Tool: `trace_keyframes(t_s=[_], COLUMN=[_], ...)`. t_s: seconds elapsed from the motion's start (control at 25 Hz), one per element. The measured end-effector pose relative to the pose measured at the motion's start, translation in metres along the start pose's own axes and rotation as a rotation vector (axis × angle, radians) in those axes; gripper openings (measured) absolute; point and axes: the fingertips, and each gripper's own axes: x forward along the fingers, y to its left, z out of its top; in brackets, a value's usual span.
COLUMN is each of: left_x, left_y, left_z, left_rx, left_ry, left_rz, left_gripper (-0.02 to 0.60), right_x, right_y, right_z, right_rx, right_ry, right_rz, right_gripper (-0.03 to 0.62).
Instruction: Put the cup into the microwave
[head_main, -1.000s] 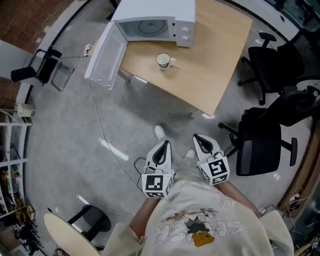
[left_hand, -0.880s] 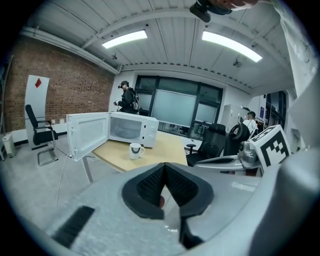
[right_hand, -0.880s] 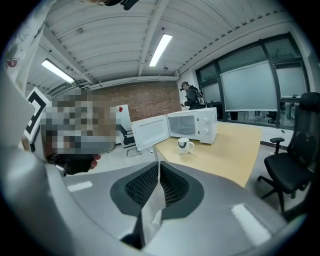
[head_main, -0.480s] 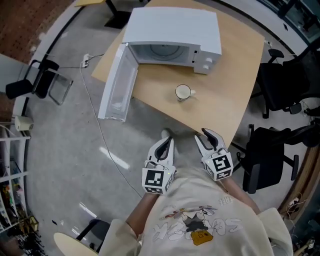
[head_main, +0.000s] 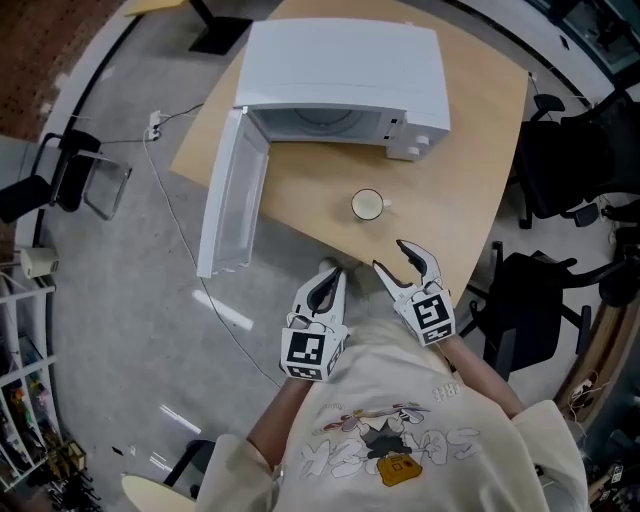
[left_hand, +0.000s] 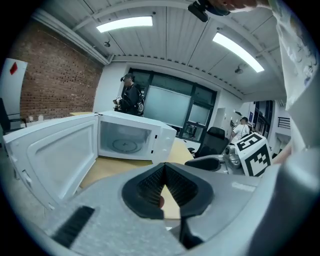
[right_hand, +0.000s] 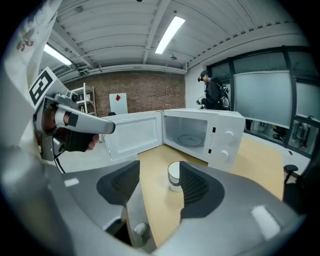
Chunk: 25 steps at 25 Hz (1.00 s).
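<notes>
Grey jaws of the right hand-held gripper (head_main: 392, 258) are being opened, empty; the white cup (head_main: 367, 205) is seen straight ahead of them, upright on the table (head_main: 470, 150). The left hand-held gripper (head_main: 328, 288), jaws pressed together, is held farther from the cup. Beyond the cup, the microwave (head_main: 345, 70) is seen open. No brand can be read.
</notes>
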Motion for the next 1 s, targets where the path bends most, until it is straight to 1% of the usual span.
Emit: trace_keyframes(t_s=[0.16, 0.32, 0.48, 0.64, 0.76, 1.0], left_x=[0.009, 0.018, 0.028, 0.033, 0.034, 0.033], left_y=[0.009, 0.01, 0.016, 0.024, 0.033, 0.043], left_z=[0.007, 0.013, 0.017, 0.02, 0.02, 0.021], left_rx=[-0.027, -0.016, -0.021, -0.012, -0.028, -0.044], left_ry=[0.003, -0.007, -0.021, -0.027, -0.032, -0.032], left_rz=[0.018, -0.001, 0.013, 0.039, 0.069, 0.119], left_gripper=[0.005, 0.005, 0.005, 0.005, 0.005, 0.005], right_x=[0.023, 0.055, 0.088, 0.117, 0.134, 0.157], right_y=[-0.011, -0.028, -0.045, -0.056, -0.063, -0.062], right_z=[-0.012, -0.023, -0.029, -0.043, -0.057, -0.078], right_rx=[-0.056, -0.133, -0.211, -0.256, -0.285, -0.301], right_ry=[0.049, 0.078, 0.104, 0.147, 0.186, 0.249], right_rz=[0.032, 0.049, 0.074, 0.111, 0.143, 0.209], right_gripper=[0.325, 0.389, 0.437, 0.457, 0.457, 0.462])
